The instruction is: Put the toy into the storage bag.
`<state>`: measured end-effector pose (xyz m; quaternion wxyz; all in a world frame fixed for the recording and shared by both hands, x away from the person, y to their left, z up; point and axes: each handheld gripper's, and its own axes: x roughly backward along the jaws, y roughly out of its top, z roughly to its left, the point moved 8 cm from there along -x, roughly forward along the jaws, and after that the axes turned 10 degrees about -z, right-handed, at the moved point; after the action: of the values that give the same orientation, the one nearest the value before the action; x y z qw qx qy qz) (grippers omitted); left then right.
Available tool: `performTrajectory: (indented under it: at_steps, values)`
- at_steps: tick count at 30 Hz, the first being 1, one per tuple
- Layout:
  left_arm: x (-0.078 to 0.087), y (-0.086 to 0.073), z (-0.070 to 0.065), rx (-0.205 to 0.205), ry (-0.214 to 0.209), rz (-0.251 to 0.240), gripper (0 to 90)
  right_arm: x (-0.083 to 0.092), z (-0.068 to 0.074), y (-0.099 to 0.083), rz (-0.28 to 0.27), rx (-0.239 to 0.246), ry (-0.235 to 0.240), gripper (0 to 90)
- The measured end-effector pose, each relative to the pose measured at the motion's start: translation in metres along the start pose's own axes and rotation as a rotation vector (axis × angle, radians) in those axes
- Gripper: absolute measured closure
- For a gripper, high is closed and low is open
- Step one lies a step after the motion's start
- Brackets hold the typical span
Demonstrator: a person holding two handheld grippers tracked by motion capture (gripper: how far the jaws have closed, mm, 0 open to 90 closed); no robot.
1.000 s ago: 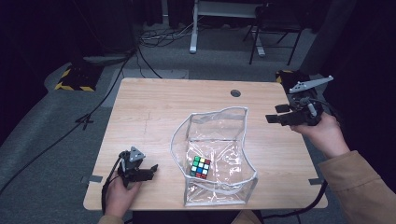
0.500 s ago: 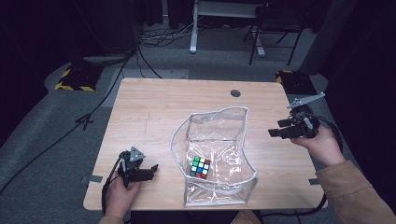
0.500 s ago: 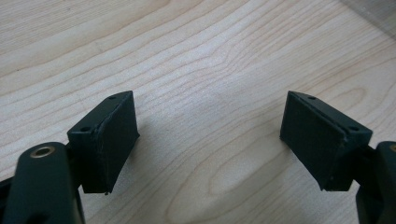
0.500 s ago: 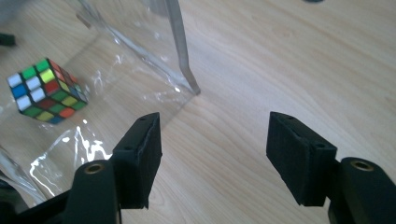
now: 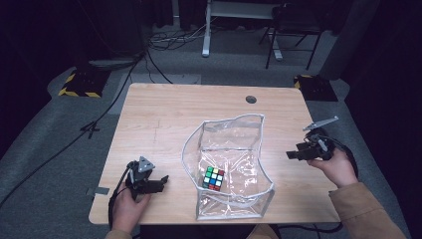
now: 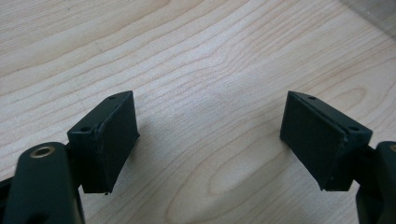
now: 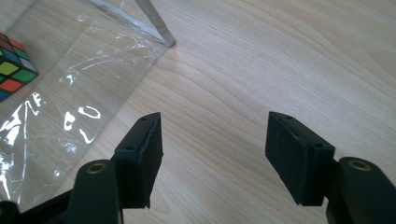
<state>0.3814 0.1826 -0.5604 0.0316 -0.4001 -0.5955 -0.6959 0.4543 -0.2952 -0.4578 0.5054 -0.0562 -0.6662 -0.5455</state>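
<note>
Two wide-open grippers, left gripper (image 5: pixel 160 181) and right gripper (image 5: pixel 293 155), flanking the bagged cube (image 5: pixel 213 178), well apart.

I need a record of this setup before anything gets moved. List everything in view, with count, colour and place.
table: one, light wood, centre of the high view, with a dark round hole near its far edge
clear plastic bag: one, transparent with pale edging, standing open at the table's middle
puzzle cube: one, multicoloured, inside the bag on its floor
floor cables: several, black, on the grey carpet beyond the table
striped mats: two, black and yellow, on the floor near the far corners
left hand-held gripper: one, black, near left corner, jaws open over bare wood
right hand-held gripper: one, black, right of the bag, jaws open, nothing between them
</note>
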Motion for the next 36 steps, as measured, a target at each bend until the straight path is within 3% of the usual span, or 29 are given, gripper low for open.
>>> performTrajectory:
  at_steps: [9, 13, 21, 28, 33, 36]
  values:
    - [0.000, 0.000, 0.000, 0.000, 0.000, 0.000, 19.3, -0.012, -0.008, -0.028, -0.019, -0.028, -0.019, 36.6]
    - [0.000, 0.000, 0.000, 0.000, 0.000, 0.000, 19.3, -0.019, -0.010, -0.043, -0.013, -0.029, -0.008, 40.7]
    - [0.000, 0.000, 0.000, 0.000, 0.000, 0.000, 19.3, -0.029, -0.013, -0.063, -0.050, -0.084, -0.021, 39.0]
    - [0.000, 0.000, 0.000, 0.000, 0.000, 0.000, 19.3, -0.036, -0.016, -0.081, -0.048, -0.079, -0.076, 41.3]
    - [0.000, 0.000, 0.000, 0.000, 0.000, 0.000, 19.3, -0.039, -0.013, -0.084, -0.097, -0.067, -0.091, 42.4]
    - [0.000, 0.000, 0.000, 0.000, 0.000, 0.000, 19.3, -0.041, -0.011, -0.085, -0.124, -0.043, -0.113, 37.1]
